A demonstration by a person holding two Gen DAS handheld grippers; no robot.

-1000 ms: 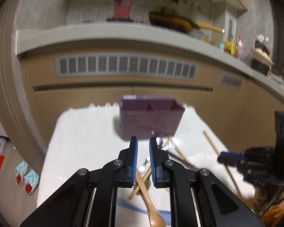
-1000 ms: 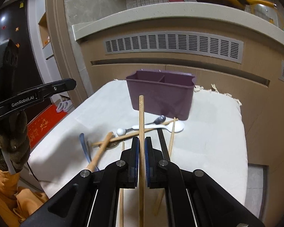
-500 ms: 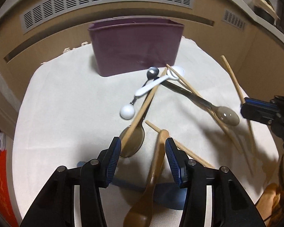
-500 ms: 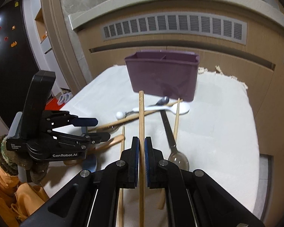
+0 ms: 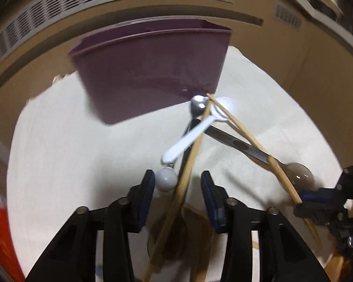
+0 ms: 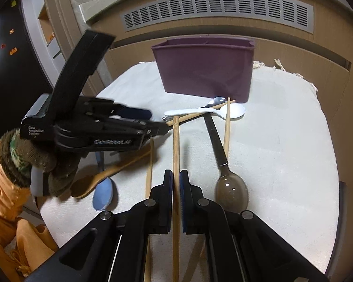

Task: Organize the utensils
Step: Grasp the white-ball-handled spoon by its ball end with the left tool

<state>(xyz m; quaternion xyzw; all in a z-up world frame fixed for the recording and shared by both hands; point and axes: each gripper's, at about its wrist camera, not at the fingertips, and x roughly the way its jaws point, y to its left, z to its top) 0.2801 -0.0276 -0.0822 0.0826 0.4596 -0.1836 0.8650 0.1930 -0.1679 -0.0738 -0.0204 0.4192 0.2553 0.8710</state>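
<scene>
A purple divided caddy (image 5: 150, 70) (image 6: 204, 68) stands at the back of the cloth-covered table (image 6: 282, 141). In front of it lies a crossed pile: a white plastic spoon (image 5: 195, 131) (image 6: 223, 111), a metal spoon with a white ball end (image 5: 166, 182), a dark-handled spoon (image 5: 296, 176) (image 6: 231, 188) and loose chopsticks (image 5: 254, 145). My left gripper (image 5: 177, 188) (image 6: 153, 121) hangs low over the pile. Its jaws are closing, with the ball end and a wooden stick (image 5: 188, 171) between them, untouched by the pads. My right gripper (image 6: 176, 178) is shut on a chopstick (image 6: 176, 145) that points at the caddy.
A wooden spoon (image 6: 98, 178) and a blue spoon (image 6: 102, 197) lie at the table's front left, under a gloved hand (image 6: 35, 164) with an orange sleeve. A cabinet with a vent grille (image 6: 218, 9) rises behind the table. The cloth's right half is bare.
My left gripper dropped and moved in over the pile; its jaws went from nearly shut to wide, then narrowed a little. My right gripper sank slightly, still gripping the chopstick.
</scene>
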